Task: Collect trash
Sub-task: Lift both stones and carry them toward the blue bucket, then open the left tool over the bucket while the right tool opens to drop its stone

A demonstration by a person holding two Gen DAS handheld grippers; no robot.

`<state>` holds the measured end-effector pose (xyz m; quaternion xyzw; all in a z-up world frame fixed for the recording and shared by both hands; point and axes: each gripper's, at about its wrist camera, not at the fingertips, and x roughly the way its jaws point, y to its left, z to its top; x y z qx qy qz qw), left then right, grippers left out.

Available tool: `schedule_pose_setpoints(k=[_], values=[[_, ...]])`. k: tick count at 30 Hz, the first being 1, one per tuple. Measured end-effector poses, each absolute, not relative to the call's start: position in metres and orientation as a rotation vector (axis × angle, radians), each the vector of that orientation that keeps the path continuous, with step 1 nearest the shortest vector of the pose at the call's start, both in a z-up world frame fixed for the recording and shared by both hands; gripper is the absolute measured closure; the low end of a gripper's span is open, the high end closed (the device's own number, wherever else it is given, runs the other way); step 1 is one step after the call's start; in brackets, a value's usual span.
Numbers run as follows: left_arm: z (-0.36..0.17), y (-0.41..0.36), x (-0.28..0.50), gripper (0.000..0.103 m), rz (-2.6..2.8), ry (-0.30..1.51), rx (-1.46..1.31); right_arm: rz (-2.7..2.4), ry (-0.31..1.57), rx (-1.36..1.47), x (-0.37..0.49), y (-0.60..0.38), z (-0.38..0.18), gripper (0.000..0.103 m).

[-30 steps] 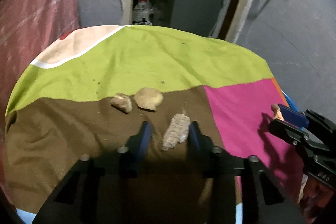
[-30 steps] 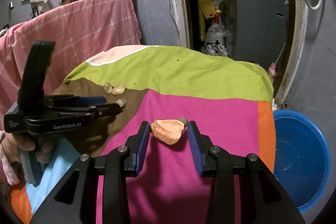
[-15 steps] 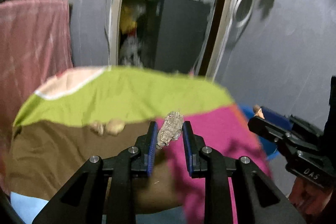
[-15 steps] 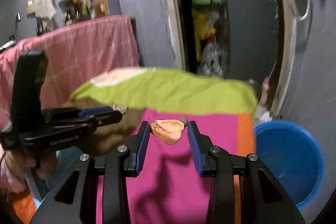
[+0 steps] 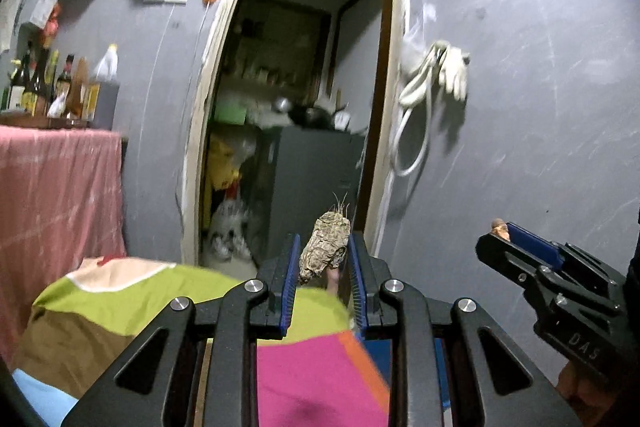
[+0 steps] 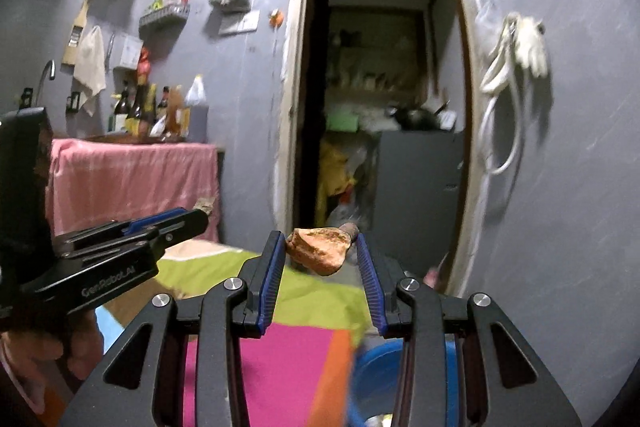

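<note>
Pinching a grey-brown husk scrap between its blue pads, the left gripper holds it above the patchwork cloth, long axis tilted upward and away. The right gripper clamps an orange peel chunk lying crosswise, stub end right. A blue basin sits below; its contents are hidden. "GenRobot.AI" marks the left gripper's side.

White lettering "GenRobot.AI" on the left gripper body; "DAS" embossed on the right gripper body.
</note>
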<state>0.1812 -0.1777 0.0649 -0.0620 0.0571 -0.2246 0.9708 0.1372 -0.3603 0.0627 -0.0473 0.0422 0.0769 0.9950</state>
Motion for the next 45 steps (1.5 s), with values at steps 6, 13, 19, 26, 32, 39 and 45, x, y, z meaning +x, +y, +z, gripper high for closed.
schedule_pose_setpoints(k=[6,13,19,26,32,39,45], values=[[0.075,-0.204,0.169,0.083,-0.463,0.056,-0.132,0.084,0.016,-0.112,0.116,-0.384,0.074,0.068],[0.077,-0.234,0.158,0.083,-0.466,0.031,-0.142,0.020,-0.024,-0.112,0.101,-0.410,0.073,0.068],[0.075,-0.256,0.156,0.083,-0.463,0.006,-0.143,-0.025,-0.046,-0.098,0.097,-0.431,0.067,0.068],[0.060,-0.283,0.165,0.082,-0.461,0.015,-0.131,-0.077,-0.038,-0.086,0.102,-0.457,0.049,0.068],[0.038,-0.306,0.185,0.082,-0.465,0.099,-0.111,-0.097,0.012,-0.063,0.113,-0.477,0.025,0.068],[0.003,-0.334,0.210,0.083,-0.480,0.245,-0.066,-0.087,0.099,-0.010,0.134,-0.494,-0.008,0.068],[-0.032,-0.352,0.240,0.083,-0.487,0.422,-0.063,-0.043,0.231,0.053,0.158,-0.511,-0.041,0.068]])
